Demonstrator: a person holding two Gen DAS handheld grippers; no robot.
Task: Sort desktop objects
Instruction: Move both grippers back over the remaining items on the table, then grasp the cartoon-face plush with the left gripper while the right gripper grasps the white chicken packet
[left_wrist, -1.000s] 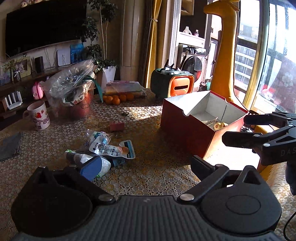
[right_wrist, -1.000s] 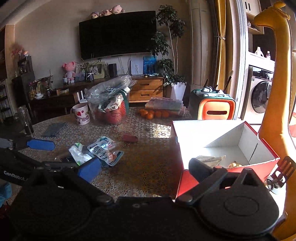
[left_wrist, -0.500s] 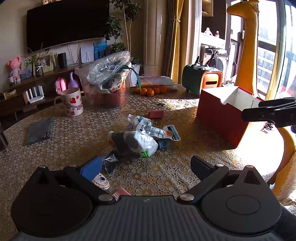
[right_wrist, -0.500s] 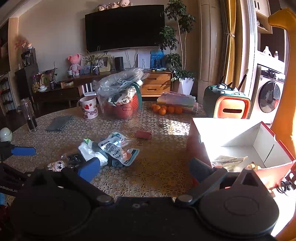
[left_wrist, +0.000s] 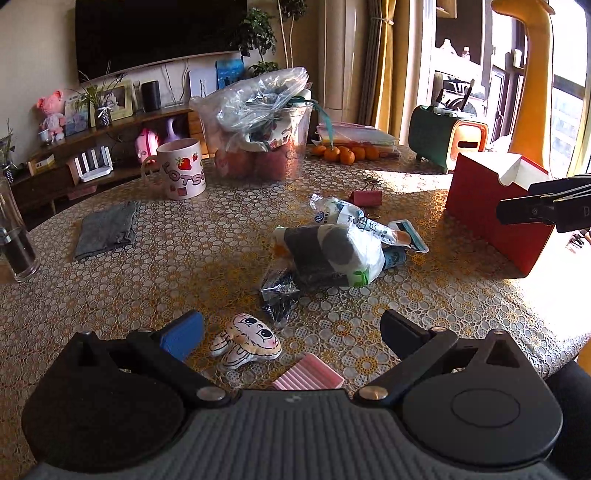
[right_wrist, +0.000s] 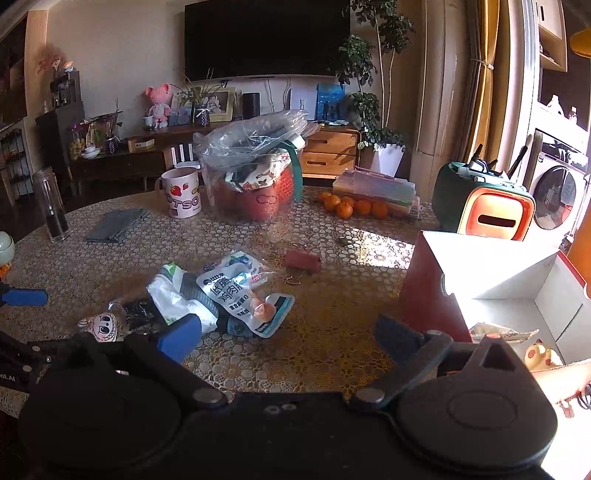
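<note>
Both claws are spread wide, holding nothing: left claw hangs right over a little cartoon doll, right claw near the red box.

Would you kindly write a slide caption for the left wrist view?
Open left gripper hovers over a cartoon doll and pink eraser, snack packets ahead, red box at right.

Red box, white inside, lid open, at right edge of the table; paper scrap and small yellow toy inside. Mid-table pile: white snack pouch overlapping plastic-wrapped dark roll, crumpled dark wrapper touching it. Cartoon-face plush and pink ridged block lie near front edge. Small red clip behind pile.
</note>
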